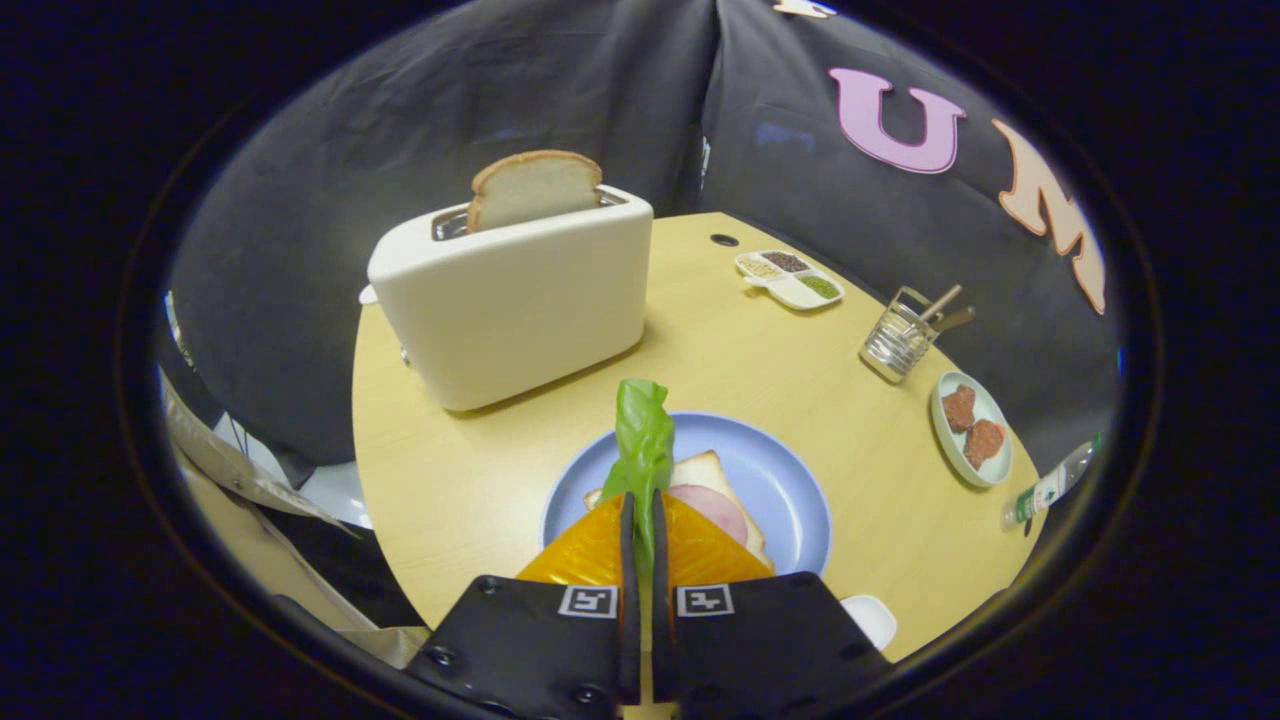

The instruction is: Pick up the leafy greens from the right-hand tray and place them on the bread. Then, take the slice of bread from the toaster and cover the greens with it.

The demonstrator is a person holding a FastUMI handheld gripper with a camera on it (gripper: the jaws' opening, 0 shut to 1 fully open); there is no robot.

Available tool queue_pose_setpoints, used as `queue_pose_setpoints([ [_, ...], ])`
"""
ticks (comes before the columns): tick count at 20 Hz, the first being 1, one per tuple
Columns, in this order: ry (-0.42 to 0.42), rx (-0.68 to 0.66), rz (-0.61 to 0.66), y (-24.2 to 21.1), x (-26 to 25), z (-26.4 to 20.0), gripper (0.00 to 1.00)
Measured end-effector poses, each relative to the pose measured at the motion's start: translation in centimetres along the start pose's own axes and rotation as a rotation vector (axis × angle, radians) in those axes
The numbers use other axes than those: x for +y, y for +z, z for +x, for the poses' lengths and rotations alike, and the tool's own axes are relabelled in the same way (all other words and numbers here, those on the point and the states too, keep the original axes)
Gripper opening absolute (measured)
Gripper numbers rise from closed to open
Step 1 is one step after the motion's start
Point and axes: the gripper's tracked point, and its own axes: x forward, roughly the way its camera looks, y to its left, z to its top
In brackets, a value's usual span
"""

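My gripper (642,497) is shut on a green leaf (643,440), which sticks up from between the orange fingers (590,550). Right below and just beyond the fingertips lies a slice of bread (715,472) with a pink slice of ham (712,510) on it, on a blue plate (780,480). The leaf hangs over the bread's near left part. Farther back stands a white toaster (515,300) with another slice of bread (535,187) poking out of its slot.
A small tray with seasonings (790,277) sits at the far right of the round wooden table (460,480). A glass holder with sticks (905,335), a small plate with two brown patties (972,428) and a bottle (1050,487) line the right edge.
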Motion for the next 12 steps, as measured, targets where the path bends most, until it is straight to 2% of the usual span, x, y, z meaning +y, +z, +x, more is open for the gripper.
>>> queue_pose_setpoints([
  [2, -0.01, 0.019, 0.005, -0.5, -0.6, 0.4, 0.08],
  [5, -0.036, 0.056, -0.021, -1.8, -1.7, 1.1, 0.16],
  [7, -0.04, 0.083, -0.024, -2.7, -1.9, 1.3, 0.32],
  [12, -0.053, 0.131, -0.021, -3.9, -2.1, 2.1, 0.6],
])
